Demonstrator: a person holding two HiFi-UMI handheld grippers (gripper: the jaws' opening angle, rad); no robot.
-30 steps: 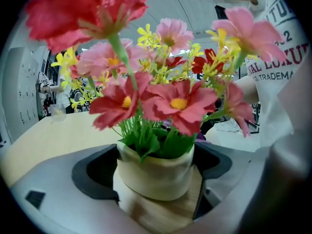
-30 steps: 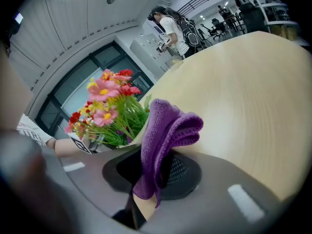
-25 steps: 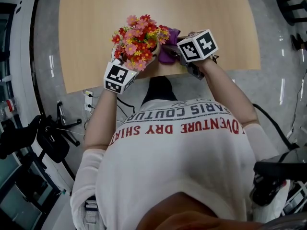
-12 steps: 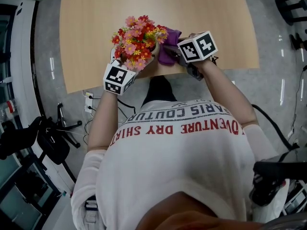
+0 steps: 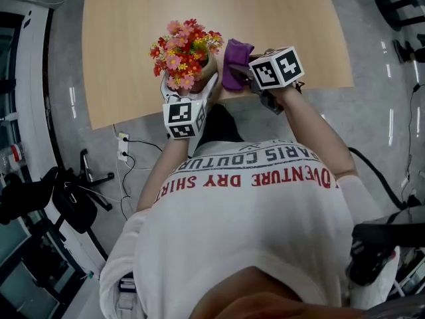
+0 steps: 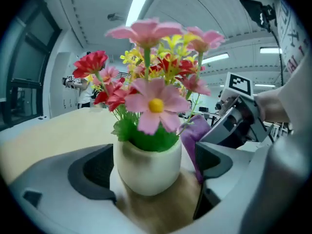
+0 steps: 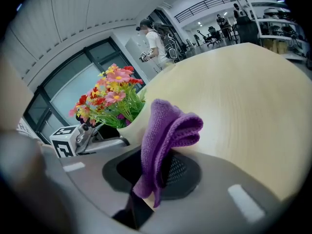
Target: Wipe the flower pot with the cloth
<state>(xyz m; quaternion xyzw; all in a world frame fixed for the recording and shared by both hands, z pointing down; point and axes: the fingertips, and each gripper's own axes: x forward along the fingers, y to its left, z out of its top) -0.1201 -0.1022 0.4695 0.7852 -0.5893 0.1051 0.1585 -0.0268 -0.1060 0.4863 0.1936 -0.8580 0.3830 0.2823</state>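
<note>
Left gripper (image 6: 152,172) gapes around the flower pot (image 6: 146,162) — apparently not touching — right gripper (image 7: 150,182) pinches the cloth (image 7: 165,126).

This is looking like a big open lab or workshop hall. Long strip lights (image 6: 141,1) are running along a high ribbed ceiling, and a railed upper gallery (image 7: 204,6) is overlooking the far end. Shelving (image 7: 273,28) is standing at the far right. A person (image 7: 155,40) is standing beyond the pale wooden table (image 5: 199,5), holding some device, and a power strip (image 5: 123,138) is lying on the glossy grey floor (image 5: 385,111).
</note>
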